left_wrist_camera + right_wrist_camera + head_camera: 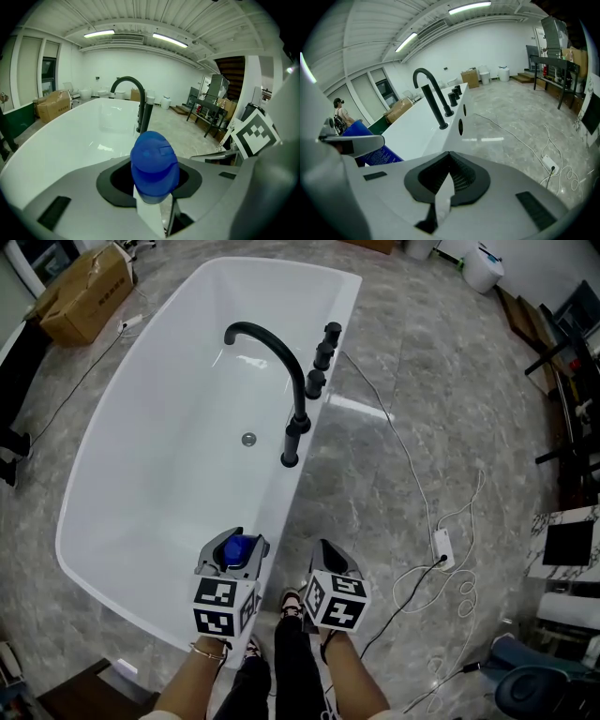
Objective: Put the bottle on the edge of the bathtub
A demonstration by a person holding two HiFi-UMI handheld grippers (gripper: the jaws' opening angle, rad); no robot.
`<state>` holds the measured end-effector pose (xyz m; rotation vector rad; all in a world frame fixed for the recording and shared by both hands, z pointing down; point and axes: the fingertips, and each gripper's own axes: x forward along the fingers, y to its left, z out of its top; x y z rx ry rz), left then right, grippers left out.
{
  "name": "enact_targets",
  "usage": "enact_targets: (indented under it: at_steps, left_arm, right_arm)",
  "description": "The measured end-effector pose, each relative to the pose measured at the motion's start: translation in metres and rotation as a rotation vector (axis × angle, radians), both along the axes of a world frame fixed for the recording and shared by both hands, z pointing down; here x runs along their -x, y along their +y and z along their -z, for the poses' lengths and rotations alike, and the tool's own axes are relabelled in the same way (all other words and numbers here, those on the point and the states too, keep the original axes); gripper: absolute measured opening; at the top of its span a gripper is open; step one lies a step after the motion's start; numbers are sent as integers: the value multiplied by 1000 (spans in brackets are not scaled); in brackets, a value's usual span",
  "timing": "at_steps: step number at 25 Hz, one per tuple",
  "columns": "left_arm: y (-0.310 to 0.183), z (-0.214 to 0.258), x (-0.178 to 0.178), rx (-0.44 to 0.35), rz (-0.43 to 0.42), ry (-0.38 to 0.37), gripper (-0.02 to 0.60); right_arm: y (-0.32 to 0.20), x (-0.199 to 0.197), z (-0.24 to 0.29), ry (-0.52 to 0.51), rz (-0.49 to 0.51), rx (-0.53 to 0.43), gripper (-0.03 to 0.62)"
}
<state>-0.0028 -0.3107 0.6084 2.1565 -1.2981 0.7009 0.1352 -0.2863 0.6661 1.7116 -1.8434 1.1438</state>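
Observation:
A bottle point(241, 547) with a blue cap point(154, 164) sits between the jaws of my left gripper point(234, 542), which is shut on it. The gripper hangs over the near end of the white bathtub point(281, 507), just inside its right rim. In the right gripper view the bottle's blue labelled body point(375, 154) shows at the left, beside the tub rim point(426, 126). My right gripper point(328, 551) is next to the left one, outside the tub over the floor. Its jaws point(447, 173) meet with nothing between them.
A black arched faucet point(281, 362) and three black knobs point(323, 352) stand on the tub's right rim, farther ahead. A cable and white power strip point(442, 545) lie on the marble floor at right. A cardboard box point(89, 292) sits far left. A person point(341, 112) stands in the distance.

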Motion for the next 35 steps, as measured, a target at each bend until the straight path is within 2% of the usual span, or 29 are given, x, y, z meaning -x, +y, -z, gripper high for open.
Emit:
enact_targets:
  at_steps: [16, 35]
  left_arm:
    - [-27, -17, -12, -21, -9, -9, 156]
    - [-33, -22, -11, -48, -2, -19, 156]
  right_arm:
    - [-4, -10, -23, -16, -18, 40, 26]
    - [5, -9, -40, -29, -15, 76, 26]
